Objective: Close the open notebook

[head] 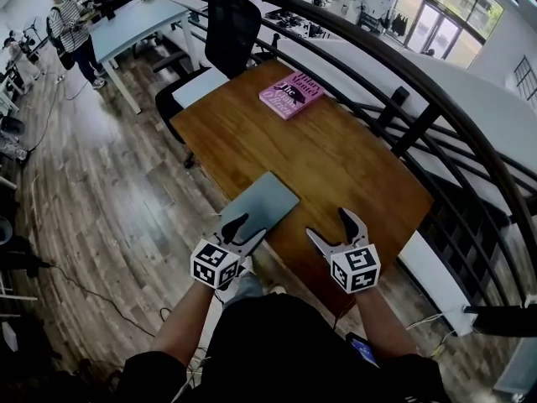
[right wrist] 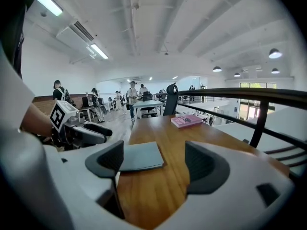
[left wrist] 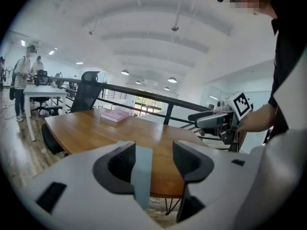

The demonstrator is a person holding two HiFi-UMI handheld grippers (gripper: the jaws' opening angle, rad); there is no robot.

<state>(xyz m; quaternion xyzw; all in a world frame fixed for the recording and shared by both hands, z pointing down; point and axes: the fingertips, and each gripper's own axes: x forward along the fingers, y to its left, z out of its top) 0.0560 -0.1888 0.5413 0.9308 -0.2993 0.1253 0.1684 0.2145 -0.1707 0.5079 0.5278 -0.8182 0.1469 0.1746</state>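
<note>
The notebook already lies shut on the bench, and with left claw and right claw both spread and pinching nothing, I judge only pulling away remains.

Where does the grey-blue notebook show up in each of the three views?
Head view: the notebook lies closed near the table's near edge, just ahead of the left gripper.
Left gripper view: the notebook is a narrow grey-blue strip low between the open jaws.
Right gripper view: the notebook lies left of centre, partly behind the left-hand jaw.
Shared landmark: the pink book at the table's far end, in all three views.
</note>
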